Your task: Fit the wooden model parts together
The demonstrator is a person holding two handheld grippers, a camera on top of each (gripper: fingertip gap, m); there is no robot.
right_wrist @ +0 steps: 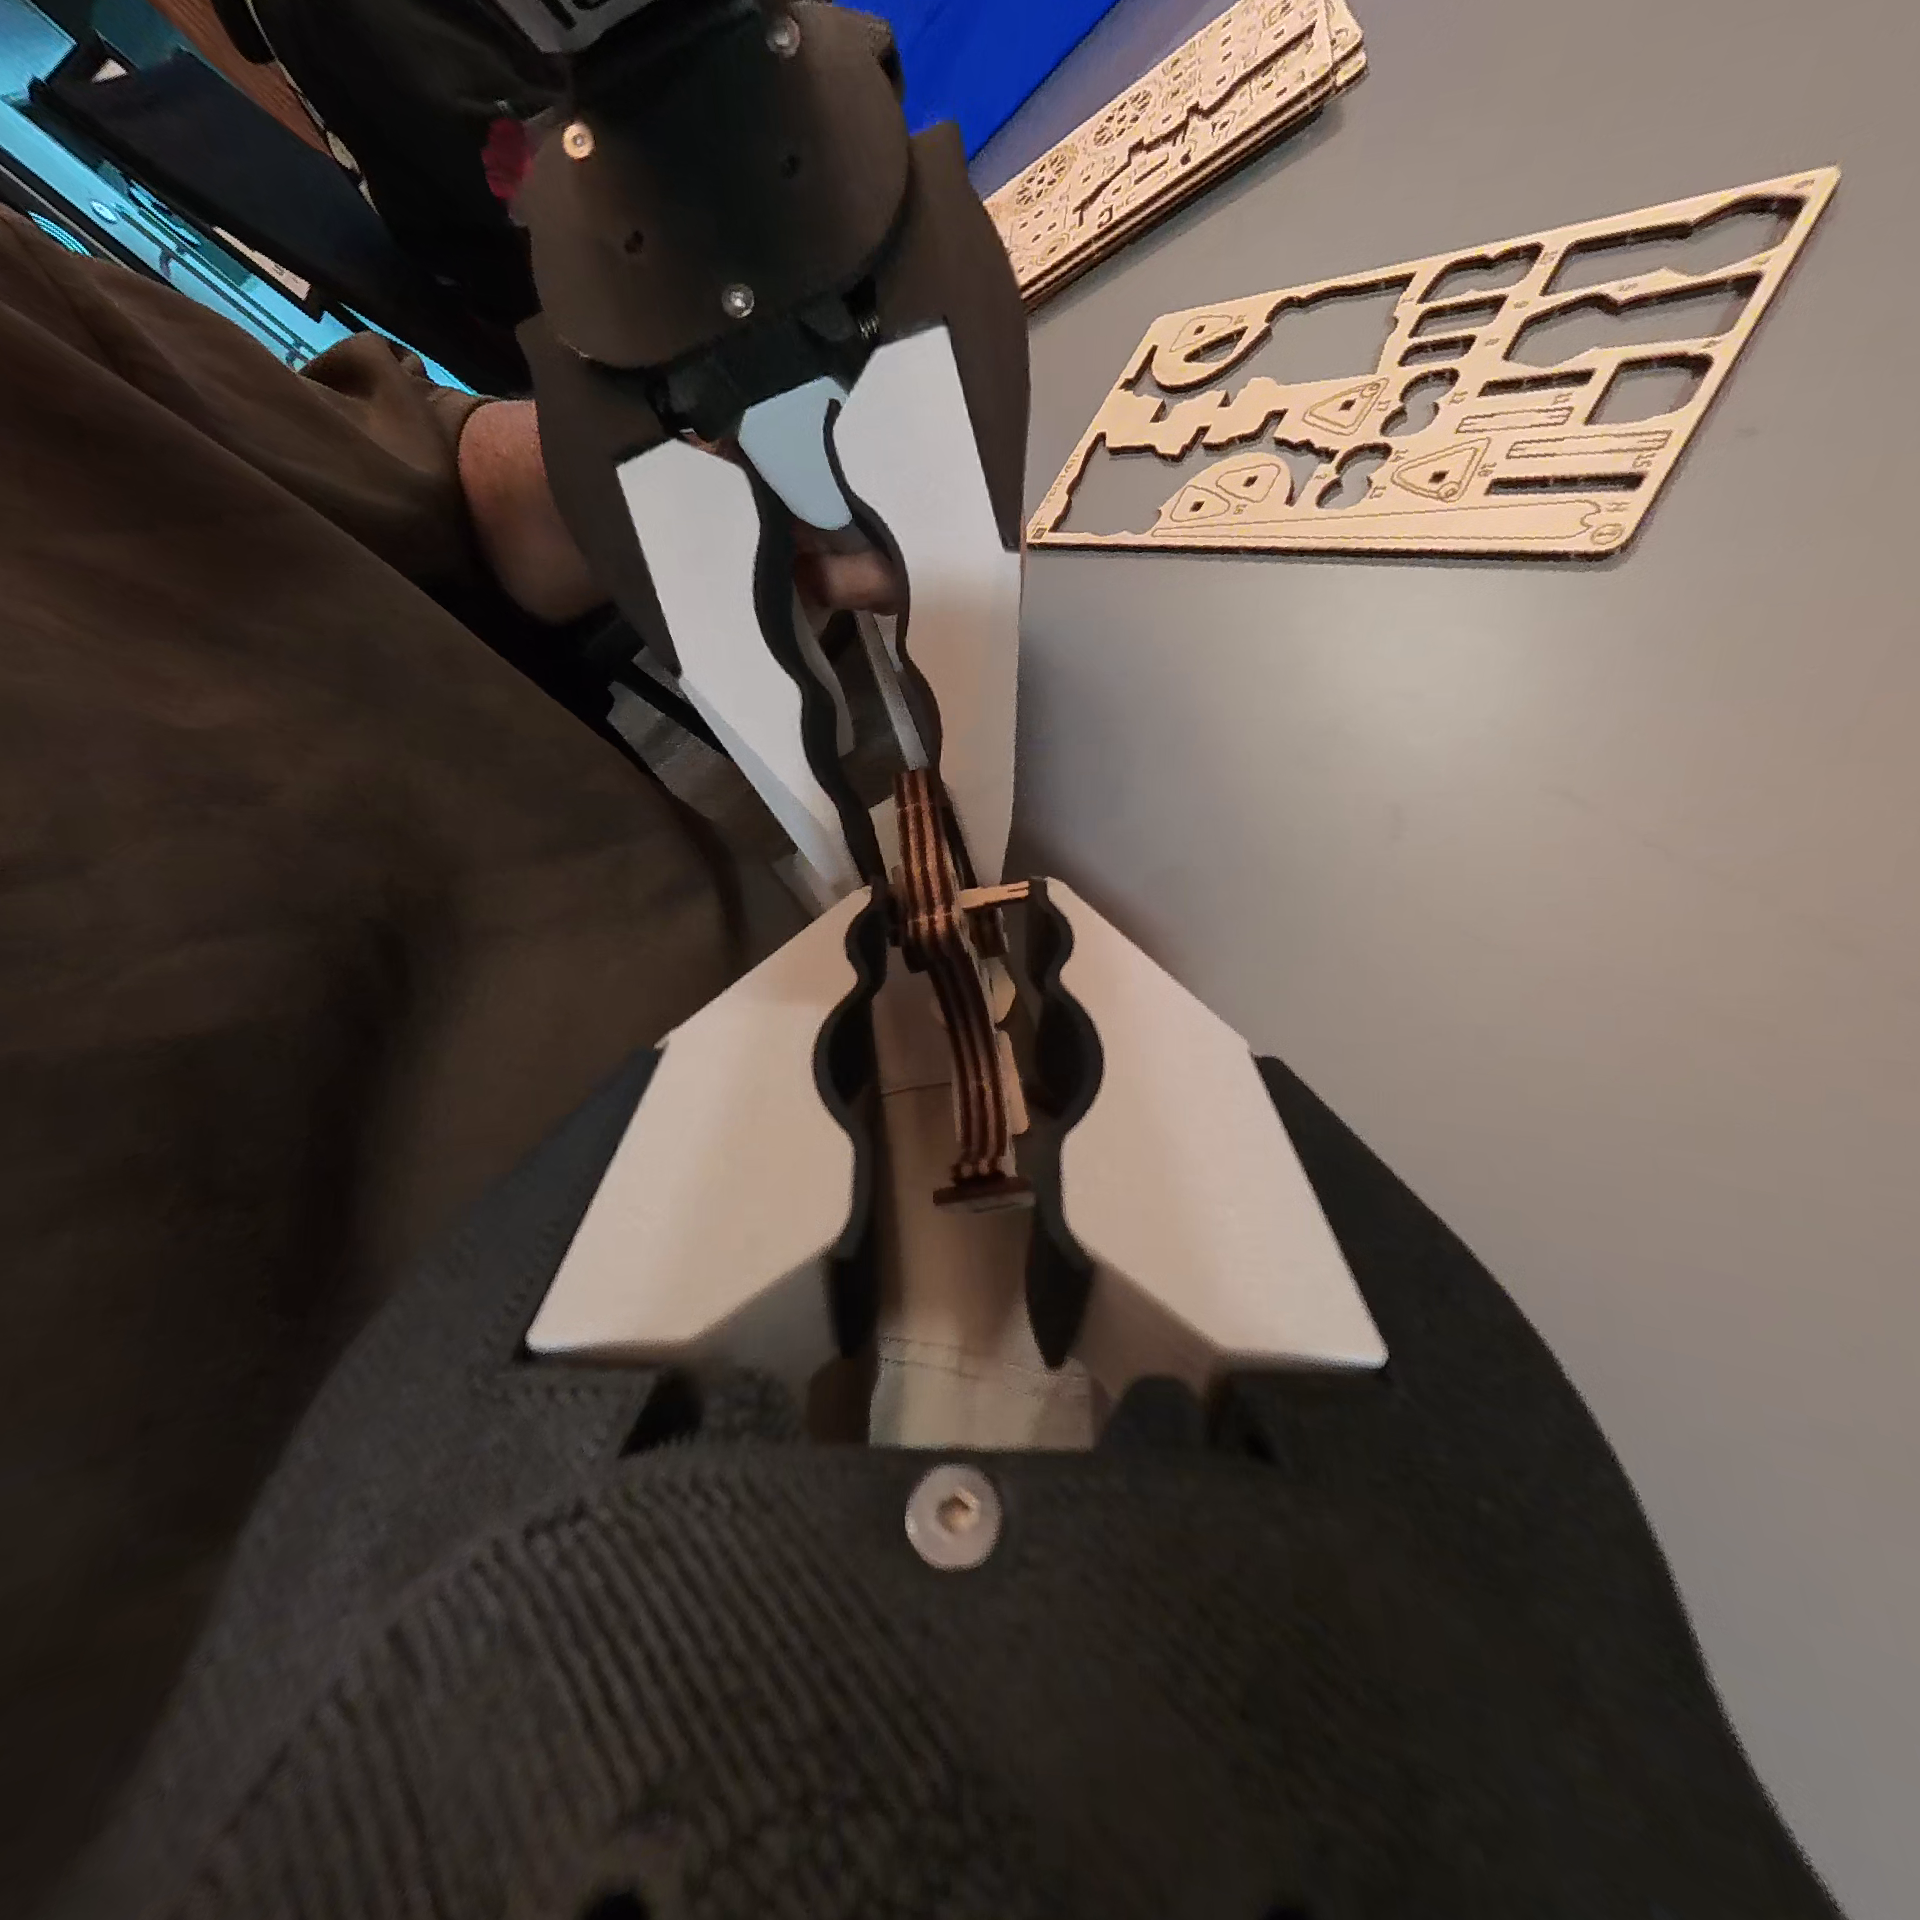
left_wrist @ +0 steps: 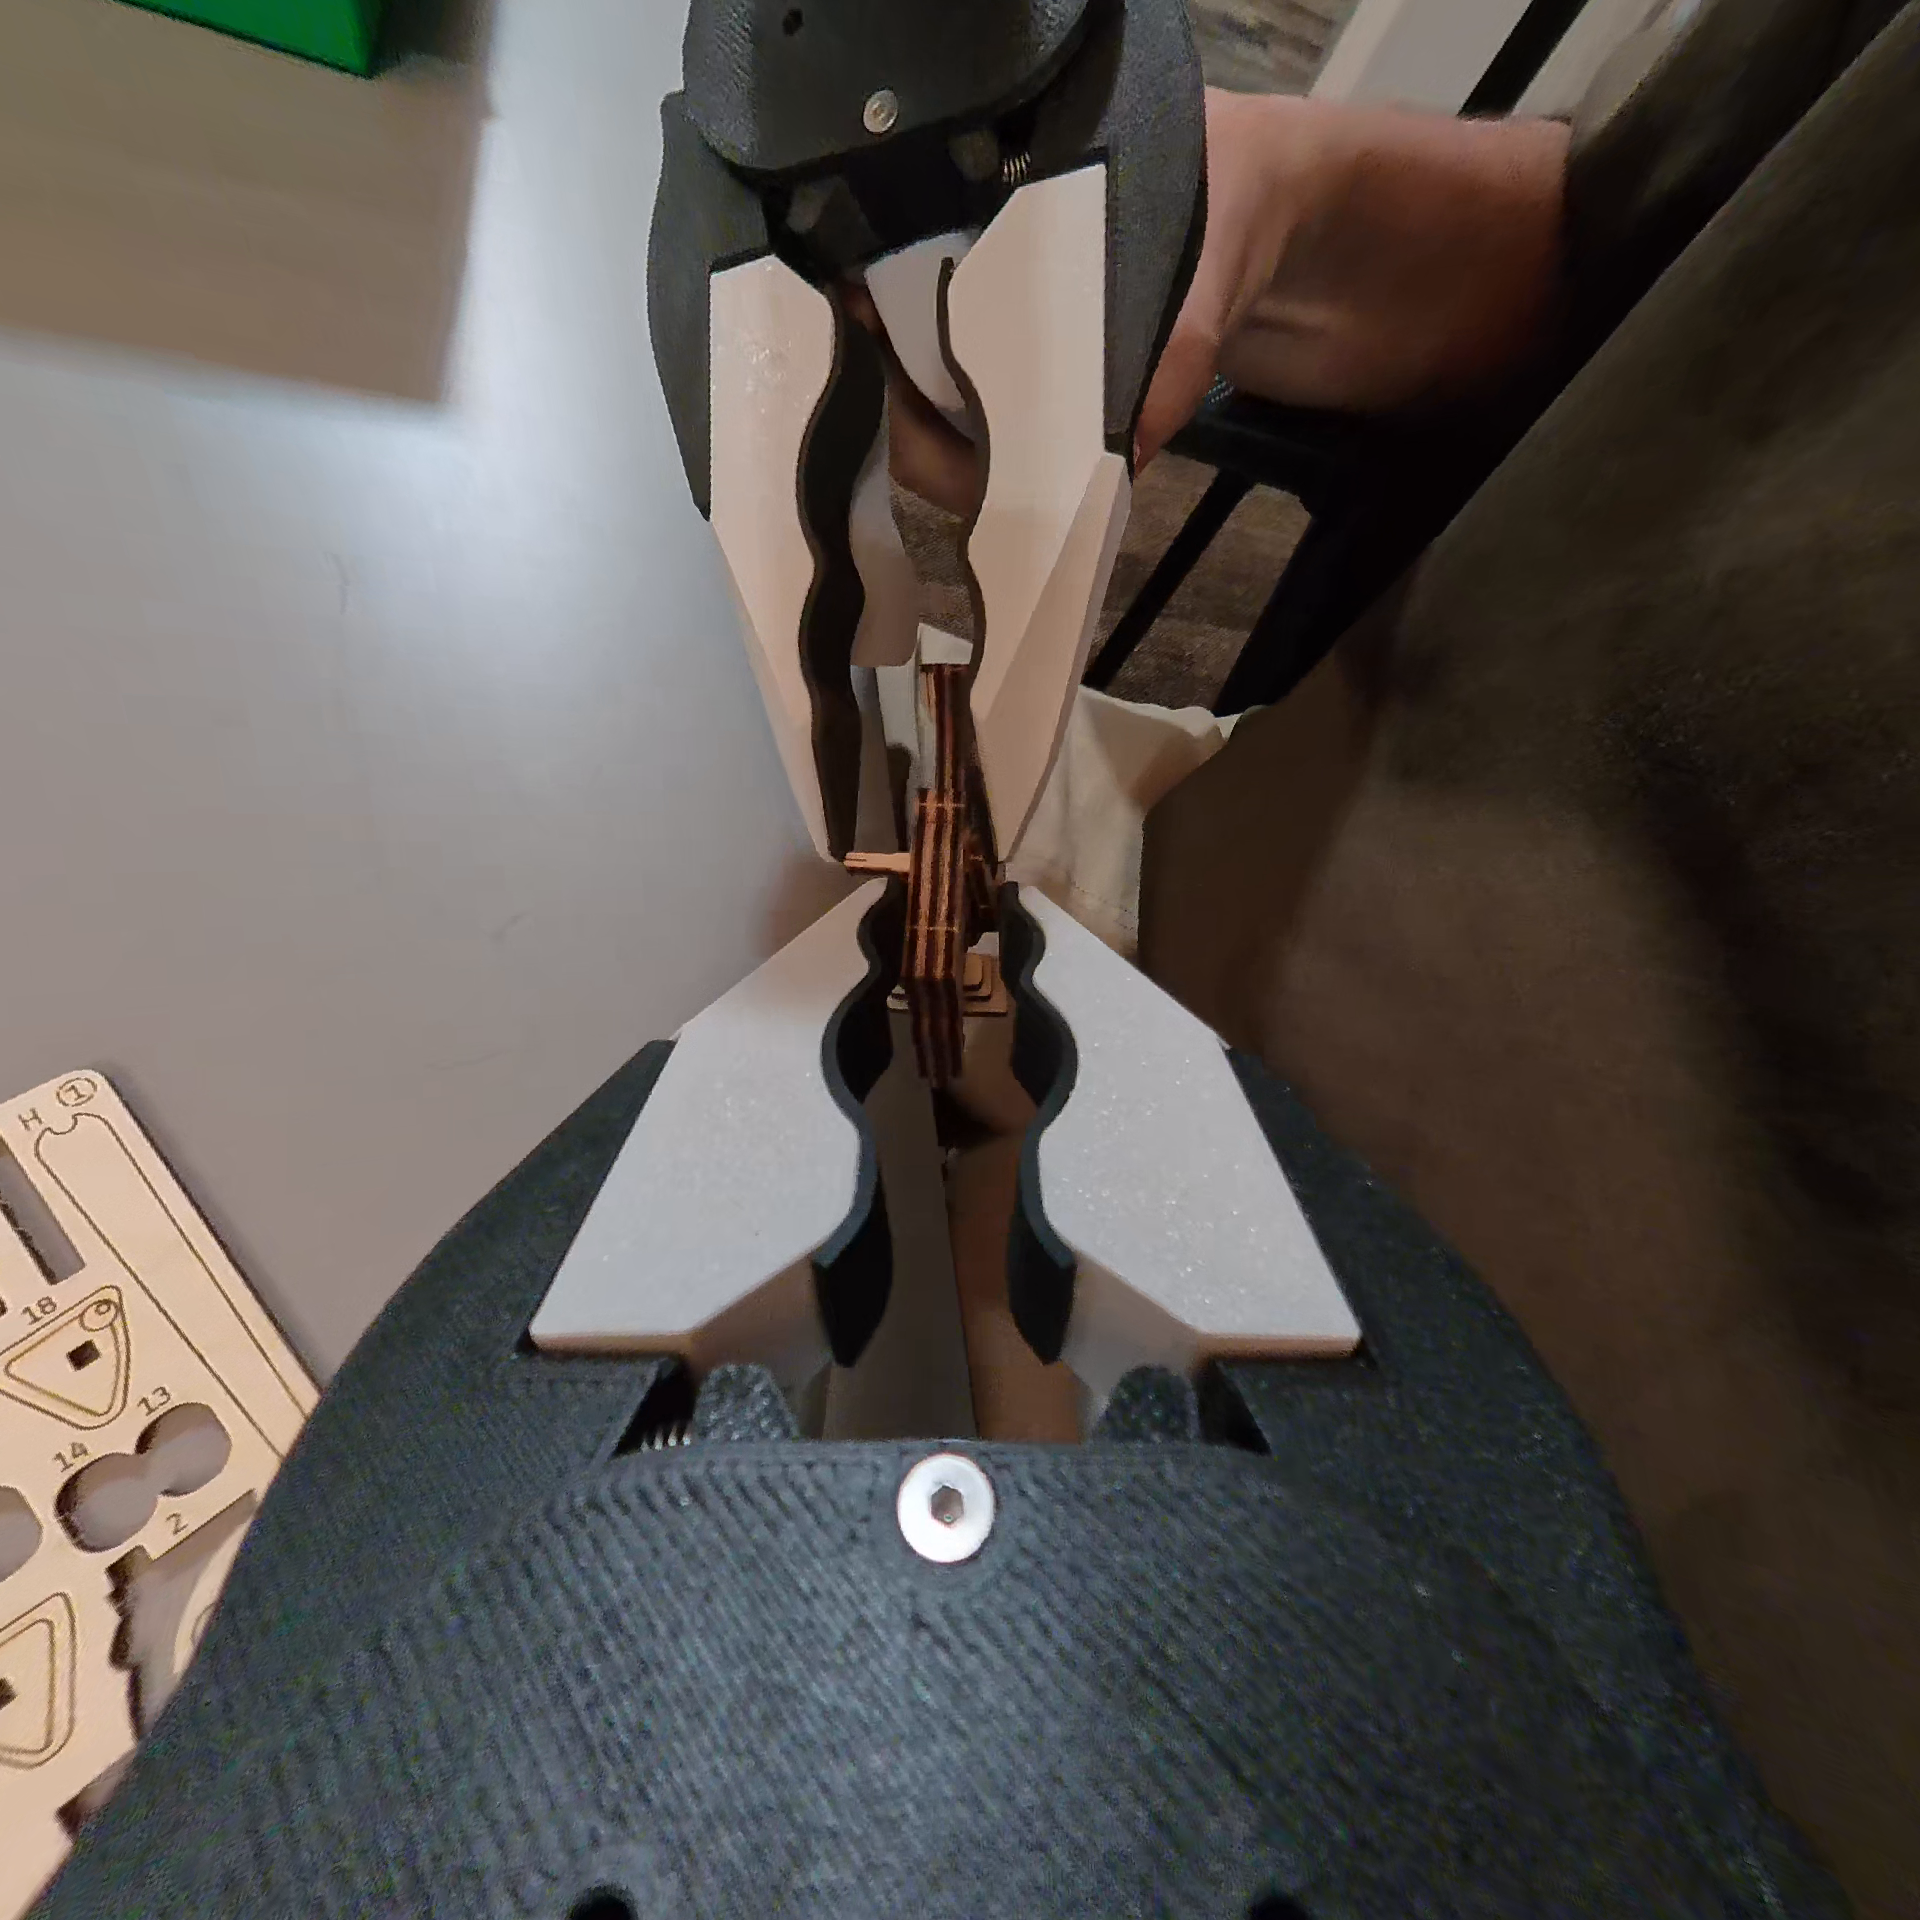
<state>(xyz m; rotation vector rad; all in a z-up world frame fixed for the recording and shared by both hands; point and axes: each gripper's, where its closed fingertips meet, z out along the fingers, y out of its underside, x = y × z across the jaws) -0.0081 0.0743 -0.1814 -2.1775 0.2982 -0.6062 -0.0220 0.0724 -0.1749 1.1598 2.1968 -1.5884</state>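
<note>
Layered wooden part (left_wrist: 940, 914), edge-on with a small peg projecting sideways, raised over the grey table (left_wrist: 343, 727) and clenched from opposite ends by left gripper (left_wrist: 940, 904) and right gripper (right_wrist: 951, 914), tips nearly meeting; punched-out plywood sheet (right_wrist: 1455, 384) flat on the table, well apart.

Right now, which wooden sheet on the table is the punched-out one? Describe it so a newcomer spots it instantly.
Start at the grey table in the right wrist view. Beyond the two grippers lies a single flat punched-out sheet, alone on the bare surface. Unlike the stack of sheets farther back by the blue patch, which look mostly uncut, it is riddled with empty cutouts.
</note>
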